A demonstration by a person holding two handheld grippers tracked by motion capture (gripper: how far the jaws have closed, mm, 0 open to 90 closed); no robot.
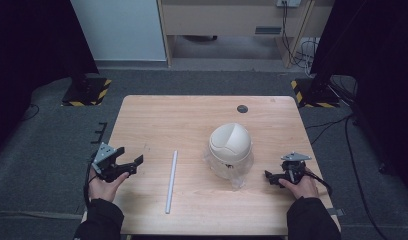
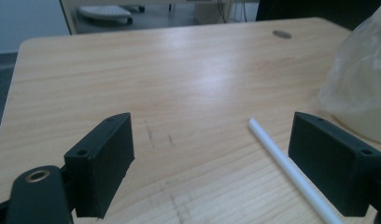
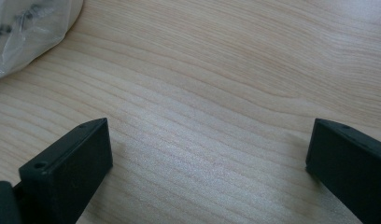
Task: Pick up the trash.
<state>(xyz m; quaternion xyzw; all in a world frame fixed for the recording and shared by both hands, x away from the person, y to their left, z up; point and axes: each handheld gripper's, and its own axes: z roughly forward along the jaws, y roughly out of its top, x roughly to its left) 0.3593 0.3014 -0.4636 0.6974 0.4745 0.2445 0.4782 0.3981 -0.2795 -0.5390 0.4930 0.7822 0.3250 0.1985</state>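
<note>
Grey carpeted floor, black curtains either side, and a pale wooden table (image 1: 157, 115) with rounded corners and a small dark grommet (image 1: 242, 108) near its far edge. Just right of centre: a cream-white domed helmet-like shell (image 1: 230, 143) sitting on crinkled clear plastic wrapping (image 1: 235, 171). Left of it, apart from the wrap: a thin white plastic rod (image 1: 171, 181), lying flat, running roughly from near edge toward far edge.

Left gripper (image 1: 126, 163) held low over the table's left side, jaws spread wide, nothing between them; pointed toward the rod, near but not touching. From the left gripper view, rod (image 2: 291, 170) passing just beside the right-hand jaw, with the wrapped shell (image 2: 361, 84) beyond. Right gripper (image 1: 273, 179) resting at the table's right side, close to the edge of the plastic wrapping, jaws likewise wide apart and empty; bare wood grain between them in the right gripper view, a corner of the wrap (image 3: 25, 32) at upper left.

Risks, as judgement: a thin round rod flat on smooth wood likely to roll or skate away if one jaw meets it first; closing off-centre likely to tip it. Loose, slippery wrap liable to slide or drag the shell if caught by the right jaws.
</note>
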